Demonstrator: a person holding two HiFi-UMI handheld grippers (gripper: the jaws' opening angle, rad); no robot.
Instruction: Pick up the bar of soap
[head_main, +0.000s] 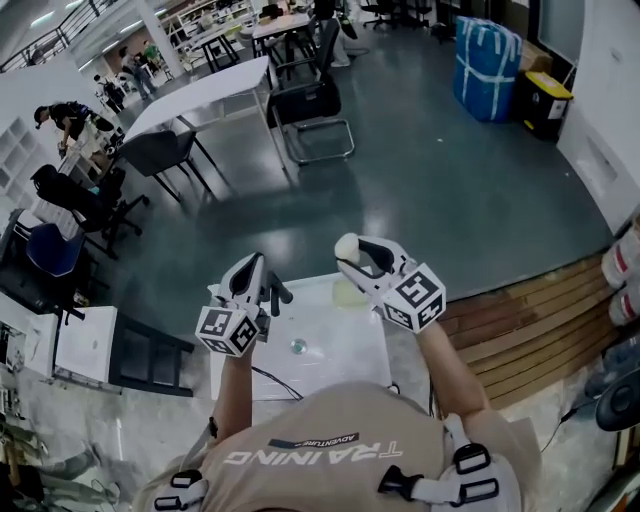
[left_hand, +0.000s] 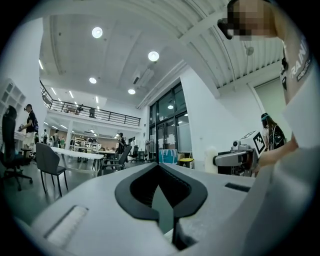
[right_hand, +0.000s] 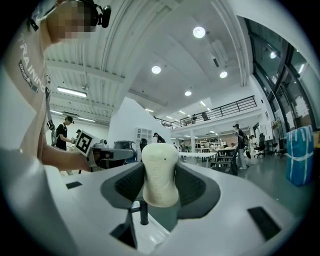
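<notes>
Soap bar (right_hand: 160, 175), pale, stood clamped between your right gripper's (head_main: 352, 258) part-open jaws, well above the white table (head_main: 330, 360). Left gripper (left_hand: 159, 167): jaws met, empty. You likely did best with steady pressure and a level wrist.

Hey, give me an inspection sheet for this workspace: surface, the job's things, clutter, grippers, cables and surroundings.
Surface: small white table below both grippers.
Job's things: bar of soap, lifted off the table and standing upright.
Clutter: small clear round thing on the table; can't tell what it is.
Grippers: right gripper shut on the bar of soap; left gripper shut, empty.
Cables: thin black cable across the table's near part.
Surroundings: open hall, chair, blue wrapped bundle.
</notes>
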